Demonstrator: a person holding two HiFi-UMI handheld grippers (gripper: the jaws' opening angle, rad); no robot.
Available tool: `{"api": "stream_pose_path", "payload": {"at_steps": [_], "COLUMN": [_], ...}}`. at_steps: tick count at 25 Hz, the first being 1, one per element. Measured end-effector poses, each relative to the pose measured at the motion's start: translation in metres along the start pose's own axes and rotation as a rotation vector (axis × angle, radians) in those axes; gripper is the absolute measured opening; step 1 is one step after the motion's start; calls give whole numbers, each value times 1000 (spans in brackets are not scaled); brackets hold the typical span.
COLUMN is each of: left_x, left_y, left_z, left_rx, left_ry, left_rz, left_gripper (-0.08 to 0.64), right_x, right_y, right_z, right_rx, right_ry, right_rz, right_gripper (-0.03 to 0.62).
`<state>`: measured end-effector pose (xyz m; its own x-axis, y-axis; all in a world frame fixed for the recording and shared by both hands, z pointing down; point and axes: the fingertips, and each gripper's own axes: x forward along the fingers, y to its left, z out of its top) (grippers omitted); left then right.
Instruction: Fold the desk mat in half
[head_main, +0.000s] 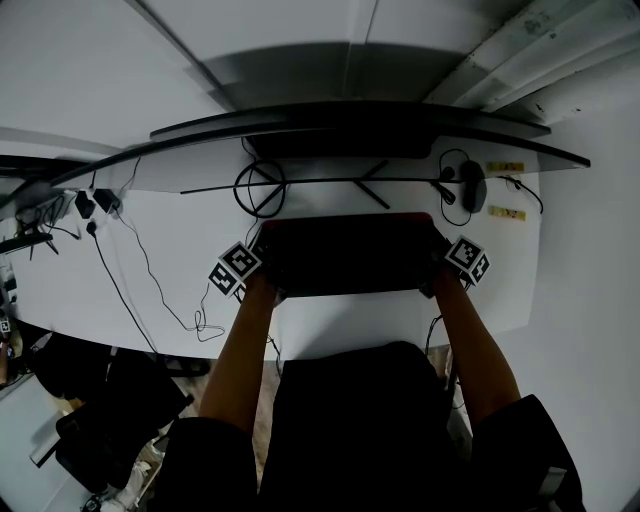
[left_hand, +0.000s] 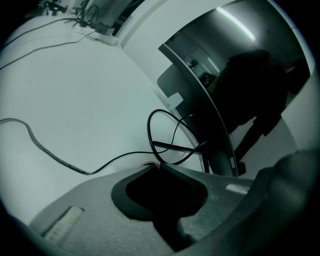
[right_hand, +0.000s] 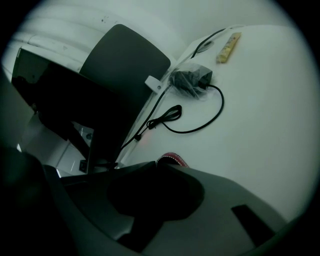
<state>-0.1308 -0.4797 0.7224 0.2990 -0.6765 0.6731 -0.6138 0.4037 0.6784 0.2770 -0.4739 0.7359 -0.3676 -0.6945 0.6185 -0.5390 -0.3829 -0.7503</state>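
A dark desk mat (head_main: 345, 255) with a red stitched edge lies on the white desk (head_main: 180, 230), in front of me. My left gripper (head_main: 268, 282) is at its near left corner and my right gripper (head_main: 441, 272) is at its near right corner. In the left gripper view the jaws (left_hand: 156, 166) meet tip to tip, with a sliver of red-stitched mat corner (left_hand: 148, 163) pinched between them. The right gripper (right_hand: 159, 162) likewise stands closed, and the red-edged mat corner (right_hand: 176, 158) pokes out past its tips.
A wide curved monitor (head_main: 350, 125) on a stand spans the back of the desk. A looped black cable (head_main: 260, 188) lies behind the mat's left side. At the back right are a dark adapter with its cord (head_main: 472, 185) and yellow labels (head_main: 505, 166). A thin cable (head_main: 150, 275) trails over the desk's left part.
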Motion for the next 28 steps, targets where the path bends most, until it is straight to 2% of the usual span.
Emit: {"api": "stream_pose_path", "payload": {"at_steps": [2,7,12,14,17,19,22,25,28], "left_x": [-1,-1,-5,-4,-8,-10,-14,-20,-28], "left_y": [-10,5,-8,-6,-15,-7,-4,-11,-15], "left_z": [3,-2,1,2,4,3,4,6,7], "left_rx": [14,27,47,63,68,87,96,80,65], "left_ry": [-18,-2,-21,-25,-31,-29,-40,-56,-67], "left_rz": [-13,33,-6,-7,-30,-18,-26,-68,-94], "left_gripper": [44,54,66,104,115,123,133,138,138], "right_x": [0,-1,-2,-3,-5,-6,-8,-11,-19], "right_y": [1,2,5,6,5,5,10,15,23], "right_z": [0,0,2,3,5,6,6,4,7], "right_rx": [-7,-18,-27,-19,10,13,-9,-34,-92], "right_ry": [-8,-17,-34,-48,-53,-54,-50,-45,-58], "right_rz": [-5,-28,-37,-27,-11,-8,-1,9,6], "right_gripper": [34,41,53,63,63,63,63,63,63]}}
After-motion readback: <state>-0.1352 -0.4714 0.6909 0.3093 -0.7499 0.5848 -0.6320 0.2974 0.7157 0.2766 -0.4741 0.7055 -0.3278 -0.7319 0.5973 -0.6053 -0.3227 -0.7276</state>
